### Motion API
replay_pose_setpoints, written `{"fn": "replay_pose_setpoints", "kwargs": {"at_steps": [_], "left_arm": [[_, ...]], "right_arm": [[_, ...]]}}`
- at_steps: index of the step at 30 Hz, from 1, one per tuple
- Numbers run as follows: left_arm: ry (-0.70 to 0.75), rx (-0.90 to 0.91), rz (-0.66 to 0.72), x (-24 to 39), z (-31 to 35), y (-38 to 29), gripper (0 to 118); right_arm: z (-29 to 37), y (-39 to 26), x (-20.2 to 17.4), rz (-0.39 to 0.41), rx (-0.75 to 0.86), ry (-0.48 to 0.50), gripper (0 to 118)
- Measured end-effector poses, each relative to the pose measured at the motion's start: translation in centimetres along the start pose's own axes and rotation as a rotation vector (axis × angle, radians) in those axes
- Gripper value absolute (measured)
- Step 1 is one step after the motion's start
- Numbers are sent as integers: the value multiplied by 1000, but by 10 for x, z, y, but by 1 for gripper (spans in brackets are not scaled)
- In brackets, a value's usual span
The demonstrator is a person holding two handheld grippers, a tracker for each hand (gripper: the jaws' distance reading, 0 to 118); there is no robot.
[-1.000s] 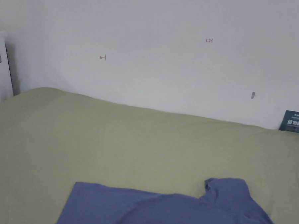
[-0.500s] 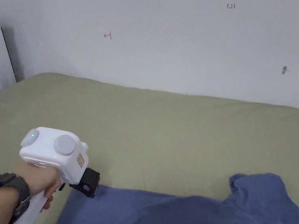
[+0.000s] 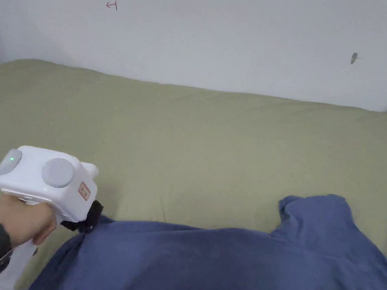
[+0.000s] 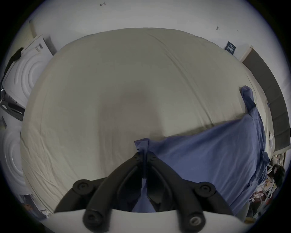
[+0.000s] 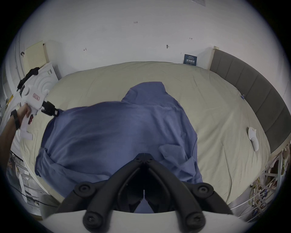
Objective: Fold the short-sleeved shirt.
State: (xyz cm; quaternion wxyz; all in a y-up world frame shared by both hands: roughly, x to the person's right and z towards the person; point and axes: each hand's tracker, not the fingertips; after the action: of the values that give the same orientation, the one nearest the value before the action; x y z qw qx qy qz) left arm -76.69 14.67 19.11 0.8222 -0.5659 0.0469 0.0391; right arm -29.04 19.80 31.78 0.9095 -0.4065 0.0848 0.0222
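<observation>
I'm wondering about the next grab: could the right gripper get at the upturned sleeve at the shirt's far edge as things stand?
Probably not yet. The right gripper looks shut on the shirt near the person; the sleeve lies open on the bed, nothing covering it, but reaching it means letting go first.

The short-sleeved shirt [image 3: 226, 272] is blue-violet, plain and soft, and it is lying spread across the near part of an olive-green bed [image 3: 197, 143]. In the head view its far edge is running roughly straight from left to right, and one sleeve [image 3: 316, 219] is sticking up toward the wall at the right. The cloth is billowing slightly rather than lying flat. In the left gripper view a small bunched corner [image 4: 141, 144] is standing up, pinched. In the right gripper view the near hem is wrinkling into loose folds [image 5: 173, 151].
</observation>
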Motion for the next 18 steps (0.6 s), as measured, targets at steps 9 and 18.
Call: {"fn": "replay_pose_setpoints", "kwargs": {"at_steps": [9, 18], "left_arm": [[-47, 30, 30, -4, 15, -16, 3], [-33, 17, 23, 1, 1, -18, 3]], "right_arm": [[-132, 136, 78, 0, -75, 40, 105], [-266, 181, 96, 78, -444, -78, 104]]}}
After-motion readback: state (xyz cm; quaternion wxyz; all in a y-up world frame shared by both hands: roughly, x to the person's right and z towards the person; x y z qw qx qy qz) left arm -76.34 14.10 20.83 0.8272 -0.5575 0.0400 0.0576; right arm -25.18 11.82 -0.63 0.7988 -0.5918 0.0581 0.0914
